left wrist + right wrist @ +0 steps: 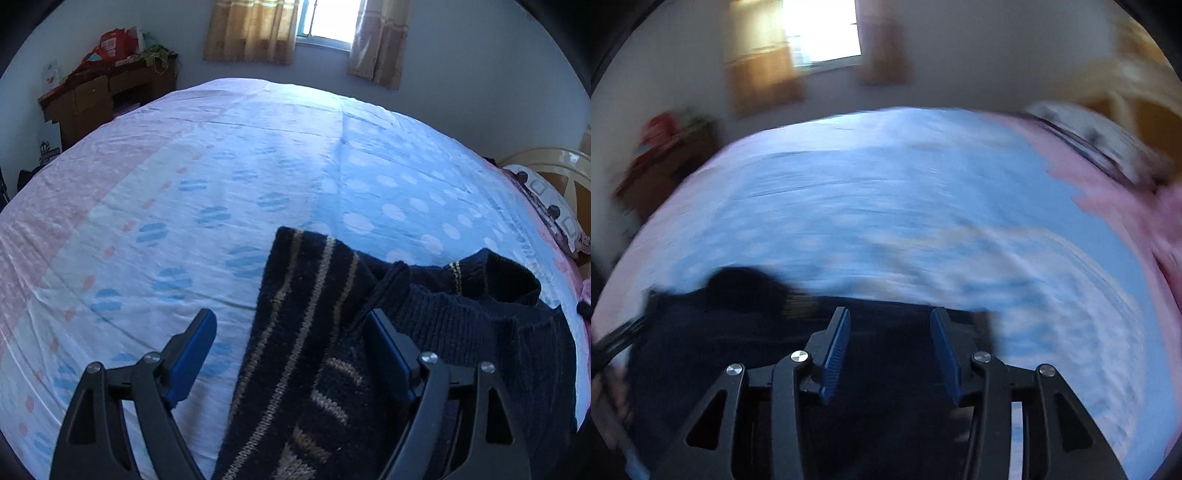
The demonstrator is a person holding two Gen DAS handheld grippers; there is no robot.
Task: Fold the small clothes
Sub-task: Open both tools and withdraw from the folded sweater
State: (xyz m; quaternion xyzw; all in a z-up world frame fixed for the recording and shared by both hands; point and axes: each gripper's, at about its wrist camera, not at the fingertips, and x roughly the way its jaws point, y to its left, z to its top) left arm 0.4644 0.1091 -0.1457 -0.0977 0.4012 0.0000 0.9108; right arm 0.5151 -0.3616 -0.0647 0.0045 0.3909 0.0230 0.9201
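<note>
A small dark navy knit sweater (332, 332) with tan stripes lies on the bed sheet (221, 166). One striped part is folded over the body, and the ribbed collar sits at the right. My left gripper (291, 321) is open just above the sweater, its right finger over the knit and its left finger over the sheet. In the blurred right wrist view the sweater (738, 332) lies low and left. My right gripper (890, 317) is open above its dark edge.
The bed sheet (886, 203) is blue, white and pink with dots. A wooden desk (107, 96) with clutter stands at the far left. A curtained window (325, 22) is behind. A pillow (550, 206) and headboard are at the right.
</note>
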